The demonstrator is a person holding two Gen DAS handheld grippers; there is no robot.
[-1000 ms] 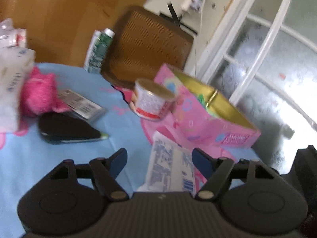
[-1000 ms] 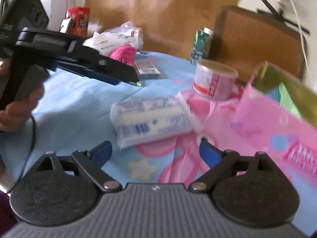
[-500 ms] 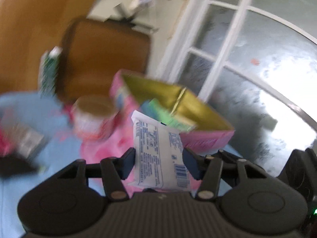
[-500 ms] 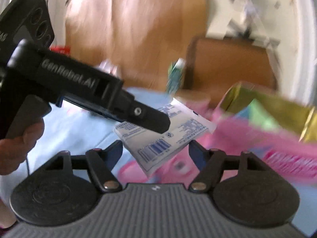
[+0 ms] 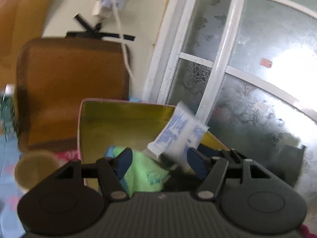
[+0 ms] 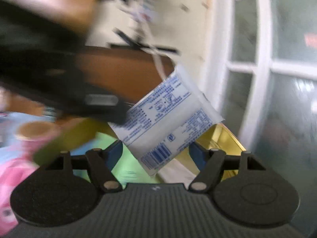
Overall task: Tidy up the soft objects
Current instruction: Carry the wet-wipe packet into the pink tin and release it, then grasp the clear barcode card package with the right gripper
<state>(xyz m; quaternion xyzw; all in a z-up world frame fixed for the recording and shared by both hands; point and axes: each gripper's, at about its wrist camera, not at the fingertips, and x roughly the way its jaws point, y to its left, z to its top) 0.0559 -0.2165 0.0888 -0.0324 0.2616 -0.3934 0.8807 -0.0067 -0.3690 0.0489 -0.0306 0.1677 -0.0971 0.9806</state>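
A: Left wrist view: where is the tissue pack (image 5: 179, 132)?

B: Above the pink box (image 5: 126, 127), over green packets (image 5: 146, 170). The left gripper (image 5: 158, 159) looks released, though blur prevents certainty.

A: And the right gripper (image 6: 155, 153)?

B: Spread apart, empty. Best release low, centred inside the box.

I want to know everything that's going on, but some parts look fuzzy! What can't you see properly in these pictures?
- Left gripper: right wrist view, motion blur smears it; whether its fingers pinch the white tissue pack is unclear.
- White tissue pack: left wrist view, blurred, print unreadable.
- Pink box: its bottom is covered by the green pack.
- Round tub: left wrist view, blurred, label unreadable.
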